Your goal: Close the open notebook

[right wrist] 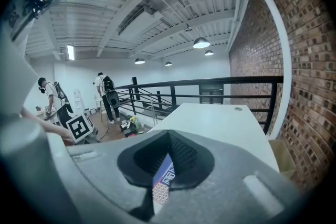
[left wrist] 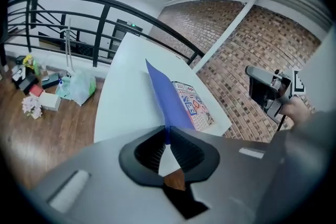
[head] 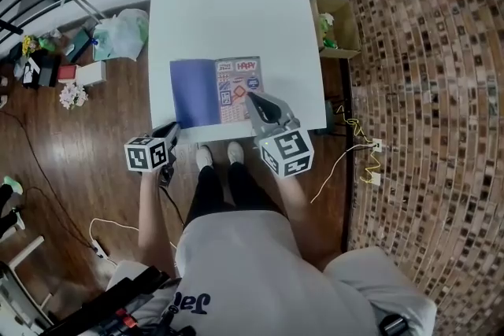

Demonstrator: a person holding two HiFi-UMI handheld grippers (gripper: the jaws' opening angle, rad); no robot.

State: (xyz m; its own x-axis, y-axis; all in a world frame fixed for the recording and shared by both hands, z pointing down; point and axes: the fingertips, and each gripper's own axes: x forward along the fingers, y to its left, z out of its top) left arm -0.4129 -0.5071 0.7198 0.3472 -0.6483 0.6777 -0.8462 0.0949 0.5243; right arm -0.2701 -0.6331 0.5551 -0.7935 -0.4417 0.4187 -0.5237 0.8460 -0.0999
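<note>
White table (head: 228,12) carries an open notebook (head: 214,93) near its front edge

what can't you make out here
- Print on the notebook page: too small in the head view, mostly behind the right gripper's fingers in its own view.
- Whether the right gripper touches the page: its body covers the tips in the head view.
- How much blue cover the left gripper pinches: hidden between its fingers.

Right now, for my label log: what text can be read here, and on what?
"HAPP", its end unclear: on the notebook, top of its printed page.
"Ja", rest hidden: on the person's shirt.
Other print on that page: too small to read.
</note>
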